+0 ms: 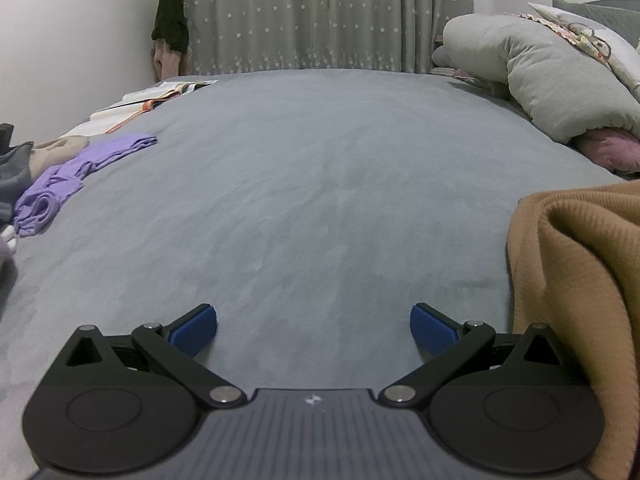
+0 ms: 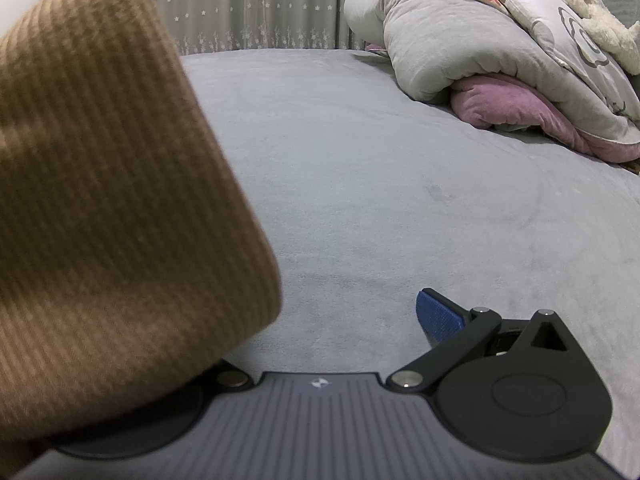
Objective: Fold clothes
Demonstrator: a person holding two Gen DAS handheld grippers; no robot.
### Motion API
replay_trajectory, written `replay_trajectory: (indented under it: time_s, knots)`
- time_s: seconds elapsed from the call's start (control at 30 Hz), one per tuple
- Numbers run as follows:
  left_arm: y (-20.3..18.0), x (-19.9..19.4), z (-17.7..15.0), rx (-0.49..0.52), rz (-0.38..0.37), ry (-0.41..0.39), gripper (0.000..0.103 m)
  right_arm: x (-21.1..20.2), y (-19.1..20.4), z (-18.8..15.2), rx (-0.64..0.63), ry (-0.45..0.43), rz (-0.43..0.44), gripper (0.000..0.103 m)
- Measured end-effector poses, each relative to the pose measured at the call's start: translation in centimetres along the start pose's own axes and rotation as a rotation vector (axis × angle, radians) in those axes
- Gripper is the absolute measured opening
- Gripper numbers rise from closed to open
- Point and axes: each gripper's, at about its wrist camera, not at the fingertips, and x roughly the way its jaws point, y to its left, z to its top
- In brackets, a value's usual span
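A tan ribbed knit garment (image 1: 576,280) hangs at the right edge of the left wrist view. In the right wrist view it (image 2: 104,200) fills the left half, drapes over the left side of my right gripper and hides the left finger. My left gripper (image 1: 314,326) is open and empty, low over the grey bed cover (image 1: 320,184). My right gripper (image 2: 320,320) looks open: its right blue pad (image 2: 438,318) stands wide to the side with nothing between the jaws.
A folded purple garment (image 1: 68,176) and other clothes lie at the bed's left edge. A grey duvet (image 2: 460,36), pink cushion (image 2: 516,104) and pillows are piled at the right. A star-patterned curtain (image 1: 320,12) hangs behind the bed.
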Motion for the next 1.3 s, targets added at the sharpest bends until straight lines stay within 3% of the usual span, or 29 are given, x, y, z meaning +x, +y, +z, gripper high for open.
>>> replay_trajectory:
  time_s: [0.13, 0.33, 0.5, 0.63, 0.7, 0.77, 0.83, 0.87, 0.97, 1.03, 1.1, 1.13, 1.2, 1.3]
  knots:
    - [-0.1, -1.7, 0.1, 0.033, 0.045, 0.013, 0.103, -1.2, -0.4, 0.3, 0.006, 0.067, 0.015, 0.103]
    - [0.1, -4.8, 0.4, 0.064, 0.069, 0.000, 0.103, -2.3, -1.6, 1.7, -0.086, 0.208, 0.112, 0.103]
    - [0.5, -6.6, 0.3, 0.066, 0.066, -0.024, 0.102, -5.3, -3.3, 2.9, -0.044, 0.121, 0.118, 0.103]
    - [0.6, -8.5, 0.4, 0.075, 0.037, -0.063, 0.103, -8.6, -5.0, 3.9, 0.018, 0.003, 0.254, 0.103]
    - [0.8, -9.7, 0.5, 0.082, -0.019, -0.080, 0.103, -9.2, -5.6, 3.8, 0.069, -0.014, 0.351, 0.103]
    - [1.2, -10.8, 0.5, 0.082, -0.093, -0.090, 0.103, -8.9, -5.5, 3.3, 0.129, 0.024, 0.486, 0.103]
    - [1.7, -12.0, 0.2, 0.078, -0.188, -0.100, 0.103, -8.3, -4.3, 2.8, 0.143, 0.087, 0.567, 0.101]
    - [1.8, -12.5, 0.0, 0.078, -0.249, -0.099, 0.103, -8.1, -3.4, 2.5, 0.138, 0.111, 0.602, 0.094]
    - [2.5, -13.7, -0.5, 0.055, -0.387, -0.089, 0.102, -8.4, -0.6, 2.2, 0.089, 0.115, 0.677, 0.054]
    - [2.7, -14.2, -0.8, 0.055, -0.441, -0.100, 0.102, -9.8, 1.3, 2.4, 0.014, 0.061, 0.661, 0.044]
    - [2.7, -14.6, -1.1, 0.091, -0.454, -0.121, 0.102, -11.7, 2.5, 2.8, -0.058, -0.026, 0.617, 0.021]
    - [2.8, -14.7, -1.3, 0.106, -0.456, -0.131, 0.103, -12.6, 2.6, 3.2, -0.082, -0.080, 0.590, 0.019]
    - [3.0, -15.1, -1.6, 0.129, -0.471, -0.150, 0.103, -14.0, 2.5, 4.2, -0.109, -0.180, 0.544, 0.002]
    - [2.8, -16.3, -2.0, 0.166, -0.527, -0.195, 0.102, -16.3, 1.3, 5.8, -0.137, -0.370, 0.438, 0.000]
